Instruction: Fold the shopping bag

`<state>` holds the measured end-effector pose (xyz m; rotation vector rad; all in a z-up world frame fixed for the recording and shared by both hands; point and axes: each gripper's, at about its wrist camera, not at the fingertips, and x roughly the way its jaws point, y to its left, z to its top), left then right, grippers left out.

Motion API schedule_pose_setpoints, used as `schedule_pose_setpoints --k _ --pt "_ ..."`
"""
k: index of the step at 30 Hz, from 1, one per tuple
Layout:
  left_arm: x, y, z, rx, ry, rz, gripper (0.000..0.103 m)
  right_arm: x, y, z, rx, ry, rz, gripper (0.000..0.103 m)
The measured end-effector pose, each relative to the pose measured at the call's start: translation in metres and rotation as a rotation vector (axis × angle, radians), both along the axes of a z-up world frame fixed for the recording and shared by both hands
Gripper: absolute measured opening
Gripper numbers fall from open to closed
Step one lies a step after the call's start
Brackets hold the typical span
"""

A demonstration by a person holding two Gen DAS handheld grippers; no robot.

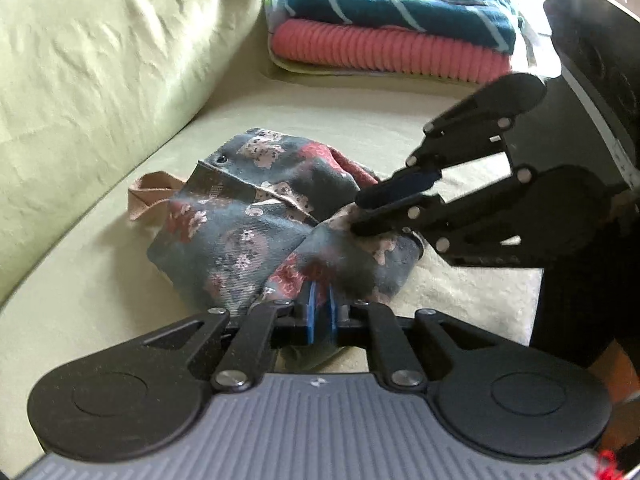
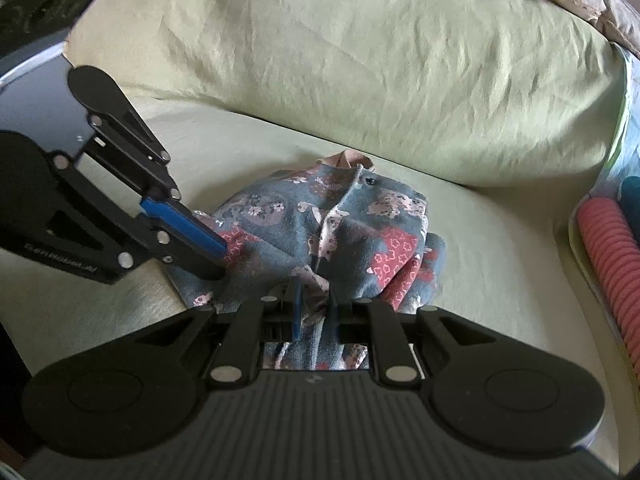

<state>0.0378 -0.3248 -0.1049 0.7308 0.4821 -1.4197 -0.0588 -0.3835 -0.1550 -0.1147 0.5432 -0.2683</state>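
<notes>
both tools (image 1: 321, 300) (image 2: 316, 300) pinch the bag's (image 1: 240, 232) near edge.

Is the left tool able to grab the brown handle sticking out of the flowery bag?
Probably not right now. The left tool is already shut on the flowery bag, and the brown handle pokes out on the bag's far side. Nothing covers the handle, but the tool would have to let go first.

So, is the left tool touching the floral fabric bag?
Touching: the right wrist view shows the left tool shut on the floral fabric bag.
</notes>
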Motion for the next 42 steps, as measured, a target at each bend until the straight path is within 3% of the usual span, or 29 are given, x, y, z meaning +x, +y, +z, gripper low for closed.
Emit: schedule_pose_setpoints --k 2,5,9,18,26,30,32,34,35,37,42 --pt "0.003 0.004 0.000 -0.030 0.012 -0.002 0.009 -0.001 -0.001 -0.001 0.004 -0.008 0.000 0.014" --pt "-0.012 0.014 0.011 -0.047 -0.104 -0.026 0.009 -0.003 -0.007 0.000 0.034 -0.017 -0.001 0.014" --pt "-0.013 0.026 0.018 -0.044 -0.151 -0.020 0.009 -0.002 -0.011 0.001 0.056 -0.021 -0.003 0.014" --pt "0.005 0.024 0.005 -0.030 -0.085 -0.008 0.010 -0.004 -0.013 0.002 0.048 -0.012 0.004 0.014" --pt "0.025 0.035 -0.013 -0.114 0.031 0.024 0.010 -0.007 -0.018 0.000 0.048 -0.015 0.020 0.014" --pt "0.032 0.037 -0.018 -0.156 0.047 0.034 0.008 -0.003 -0.017 -0.001 0.045 -0.017 0.019 0.014" --pt "0.022 0.037 -0.016 -0.167 -0.023 0.016 0.008 -0.001 -0.018 0.001 0.049 -0.012 0.019 0.014" --pt "0.000 0.039 -0.009 -0.151 -0.180 -0.053 0.008 -0.001 -0.018 0.004 0.052 -0.003 0.023 0.014" --pt "-0.011 0.041 -0.007 -0.131 -0.261 -0.088 0.033 -0.002 -0.020 0.005 0.058 -0.001 0.028 0.014" --pt "-0.033 0.046 -0.005 -0.088 -0.422 -0.167 0.064 -0.004 -0.023 0.006 0.068 -0.001 0.033 0.014" --pt "-0.072 0.058 -0.028 0.049 -0.784 -0.427 0.067 -0.008 -0.027 0.007 0.082 0.002 0.046 0.014"
